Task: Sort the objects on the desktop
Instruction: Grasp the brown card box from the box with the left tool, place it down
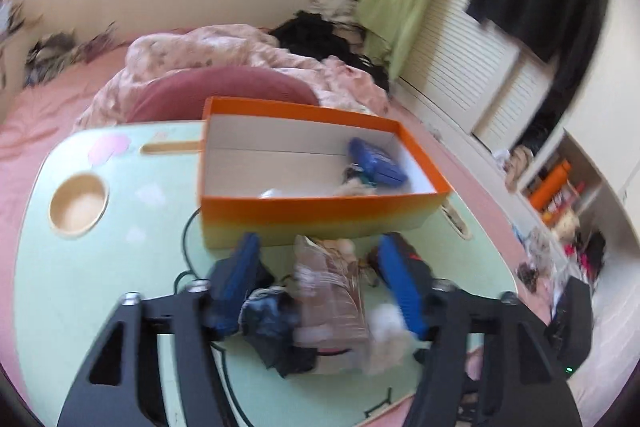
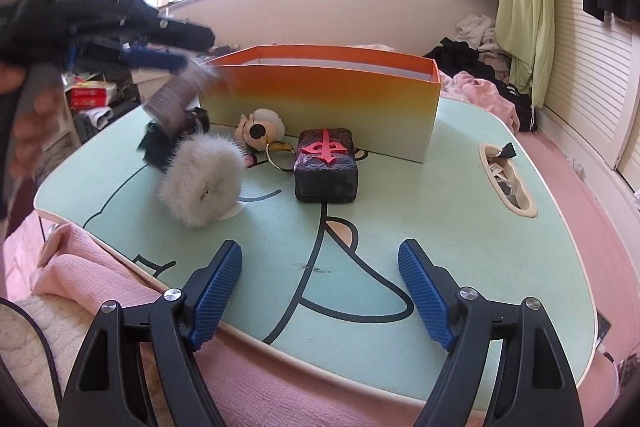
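An orange box (image 1: 320,215) stands on the mint-green lap table (image 2: 440,227); a blue item (image 1: 378,163) and some small things lie inside it. My left gripper (image 1: 320,241) hovers in front of the box, open, with a clear plastic packet (image 1: 328,291) between its fingers but clear of both pads. In the right wrist view that packet (image 2: 176,99) shows blurred under the left gripper (image 2: 176,55). A white fluffy pom-pom (image 2: 204,179), a dark block with a red character (image 2: 326,167), a doll-head keychain (image 2: 262,133) and a dark cloth item (image 2: 154,147) sit before the box (image 2: 320,99). My right gripper (image 2: 320,247) stands open over the near edge, holding nothing.
The table has a round cup recess (image 1: 79,205) at the left and a handle slot (image 2: 506,183) holding small bits at the right. It rests on a pink bed with a rumpled quilt (image 1: 224,51) behind. A hand (image 2: 28,131) holds the left gripper.
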A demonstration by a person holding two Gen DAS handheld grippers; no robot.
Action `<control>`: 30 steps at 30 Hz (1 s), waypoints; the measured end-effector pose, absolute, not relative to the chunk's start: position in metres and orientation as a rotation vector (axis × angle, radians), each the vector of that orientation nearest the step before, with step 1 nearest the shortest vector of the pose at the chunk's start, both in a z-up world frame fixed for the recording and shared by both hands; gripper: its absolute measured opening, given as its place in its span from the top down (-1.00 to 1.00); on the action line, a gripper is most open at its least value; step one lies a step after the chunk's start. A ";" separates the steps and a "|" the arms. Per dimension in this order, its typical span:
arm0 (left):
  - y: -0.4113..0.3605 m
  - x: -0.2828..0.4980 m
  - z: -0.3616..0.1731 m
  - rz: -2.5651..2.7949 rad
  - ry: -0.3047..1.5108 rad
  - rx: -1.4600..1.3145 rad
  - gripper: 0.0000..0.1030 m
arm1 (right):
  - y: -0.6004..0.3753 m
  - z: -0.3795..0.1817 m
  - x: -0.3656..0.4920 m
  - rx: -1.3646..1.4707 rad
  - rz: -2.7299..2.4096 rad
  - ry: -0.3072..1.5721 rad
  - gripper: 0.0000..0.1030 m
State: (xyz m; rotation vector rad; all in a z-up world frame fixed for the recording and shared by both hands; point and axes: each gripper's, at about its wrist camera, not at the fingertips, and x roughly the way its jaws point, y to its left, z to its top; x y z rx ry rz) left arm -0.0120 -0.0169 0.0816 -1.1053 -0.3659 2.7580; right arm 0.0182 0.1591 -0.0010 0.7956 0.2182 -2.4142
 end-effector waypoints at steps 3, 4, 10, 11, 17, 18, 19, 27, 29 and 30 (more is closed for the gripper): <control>-0.027 0.003 0.081 2.792 -0.431 -1.029 -0.29 | 0.158 -0.001 0.018 0.796 -2.415 0.219 -0.56; -0.028 0.010 0.081 2.792 -0.429 -1.015 -0.29 | 0.158 -0.001 0.018 0.795 -2.416 0.219 -0.56; -0.013 0.063 0.063 2.876 -0.122 -1.060 -0.37 | 0.158 -0.002 0.018 0.796 -2.416 0.219 -0.57; -0.011 0.068 0.057 2.893 -0.066 -1.071 -0.39 | 0.157 -0.002 0.018 0.796 -2.416 0.221 -0.57; 0.006 0.059 0.012 2.886 0.077 -1.228 -0.52 | 0.155 -0.003 0.020 0.799 -2.418 0.225 -0.59; 0.013 0.057 0.009 2.945 0.156 -1.197 -0.72 | 0.154 -0.003 0.020 0.798 -2.418 0.226 -0.59; 0.016 0.054 0.008 2.963 0.176 -1.192 -0.83 | 0.154 -0.003 0.020 0.800 -2.418 0.224 -0.59; 0.008 0.043 0.002 2.920 0.067 -1.212 -0.99 | 0.153 -0.003 0.021 0.802 -2.417 0.228 -0.59; 0.008 0.044 0.002 2.921 0.068 -1.210 -0.99 | 0.153 -0.003 0.022 0.803 -2.419 0.230 -0.59; 0.008 0.044 0.003 2.921 0.067 -1.211 -0.99 | 0.153 -0.003 0.021 0.804 -2.418 0.231 -0.59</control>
